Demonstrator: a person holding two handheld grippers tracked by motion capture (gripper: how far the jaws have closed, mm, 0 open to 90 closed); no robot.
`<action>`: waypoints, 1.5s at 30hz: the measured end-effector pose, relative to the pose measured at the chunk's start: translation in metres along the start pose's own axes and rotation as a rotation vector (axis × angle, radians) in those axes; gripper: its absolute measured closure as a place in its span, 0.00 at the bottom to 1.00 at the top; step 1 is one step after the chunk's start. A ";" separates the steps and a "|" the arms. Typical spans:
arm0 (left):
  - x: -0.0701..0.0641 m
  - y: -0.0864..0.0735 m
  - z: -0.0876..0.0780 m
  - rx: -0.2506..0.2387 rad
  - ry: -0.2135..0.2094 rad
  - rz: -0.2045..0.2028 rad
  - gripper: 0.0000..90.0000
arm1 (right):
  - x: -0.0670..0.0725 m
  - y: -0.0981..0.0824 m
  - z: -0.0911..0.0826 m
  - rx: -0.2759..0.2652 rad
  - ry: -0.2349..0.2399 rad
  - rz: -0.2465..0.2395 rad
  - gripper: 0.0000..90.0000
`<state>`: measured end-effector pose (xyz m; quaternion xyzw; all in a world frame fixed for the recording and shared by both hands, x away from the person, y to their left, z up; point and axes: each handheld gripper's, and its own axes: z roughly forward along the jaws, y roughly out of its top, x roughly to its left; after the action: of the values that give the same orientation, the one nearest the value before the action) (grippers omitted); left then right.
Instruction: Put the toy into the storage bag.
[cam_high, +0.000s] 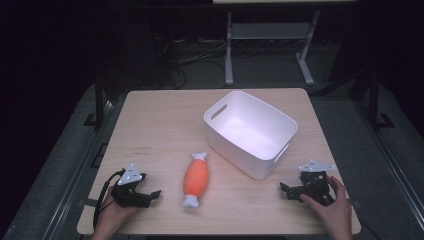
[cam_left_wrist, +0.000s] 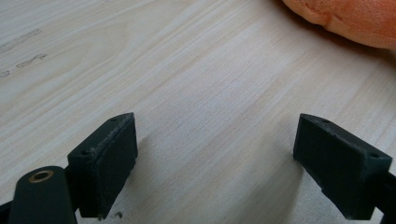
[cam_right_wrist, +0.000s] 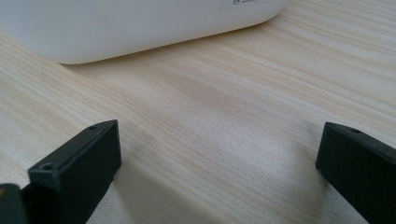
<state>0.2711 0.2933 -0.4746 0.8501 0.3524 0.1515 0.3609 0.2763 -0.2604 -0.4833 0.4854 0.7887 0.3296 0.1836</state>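
Observation:
An orange plush toy (cam_high: 196, 178) with white bone-shaped ends lies on the wooden table (cam_high: 160, 125), near its front middle. A white plastic bin (cam_high: 249, 132) with handle cut-outs stands to the right of the toy. My left gripper (cam_high: 150, 196) rests on the table at the front left, open and holding nothing, a short way left of the toy. In the left gripper view the toy (cam_left_wrist: 350, 18) lies at the top right, beyond the open jaws (cam_left_wrist: 215, 163). My right gripper (cam_high: 286, 190) rests at the front right, open and holding nothing. The bin's wall (cam_right_wrist: 140, 23) stands just ahead of its spread jaws (cam_right_wrist: 219, 172).
The table's front edge runs just behind both hands. Dark floor surrounds the table, with a white metal frame (cam_high: 270, 40) and cables behind it. Small dark printed marks (cam_high: 144, 149) lie on the table left of the toy.

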 end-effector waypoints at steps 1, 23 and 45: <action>0.000 0.000 0.000 0.000 0.000 0.000 0.14 | 0.000 0.000 0.000 0.000 0.000 0.000 0.00; -0.003 0.014 -0.012 -0.014 -0.021 -0.027 0.57 | 0.000 0.000 0.000 0.000 -0.001 0.000 0.00; -0.022 0.050 -0.024 0.069 -0.148 -0.030 1.00 | 0.000 0.000 0.000 0.000 0.000 -0.006 0.00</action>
<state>0.2676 0.2659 -0.4220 0.8655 0.3425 0.0706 0.3586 0.2760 -0.2608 -0.4833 0.4832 0.7901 0.3290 0.1846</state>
